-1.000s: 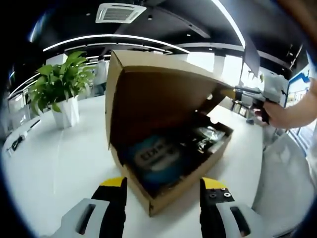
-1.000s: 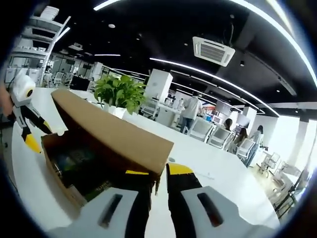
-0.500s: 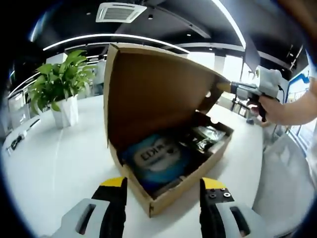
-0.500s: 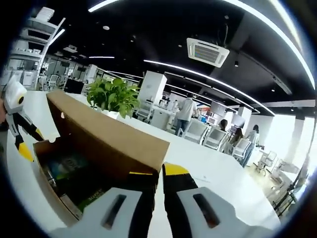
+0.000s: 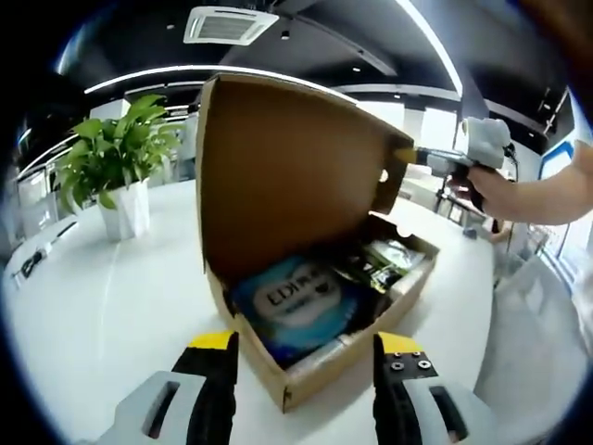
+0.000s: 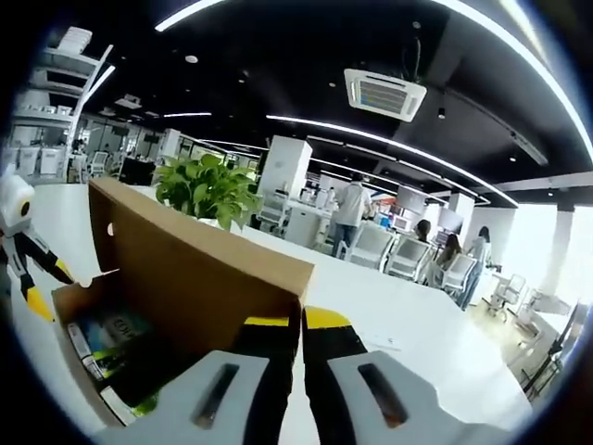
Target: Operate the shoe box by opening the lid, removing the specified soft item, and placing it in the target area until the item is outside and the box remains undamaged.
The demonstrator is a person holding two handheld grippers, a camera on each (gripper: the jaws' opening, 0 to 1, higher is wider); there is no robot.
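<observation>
A brown cardboard shoe box stands on the white table with its lid raised almost upright. Inside lie a soft blue packet with white lettering and dark green packets. My left gripper is open, low in front of the box's near corner, touching nothing. My right gripper is shut on the lid's free edge; in the left gripper view, the right gripper holds that edge from the right. The left gripper stands beyond the box, with the blue packet below the lid.
A potted green plant in a white pot stands on the table left of the box, behind the lid in the right gripper view. A person's forearm reaches in from the right. Office chairs and people are far behind.
The right gripper has swung the lid up from about half open to nearly upright, which bares more of the blue packet. The left gripper has stayed in place.
</observation>
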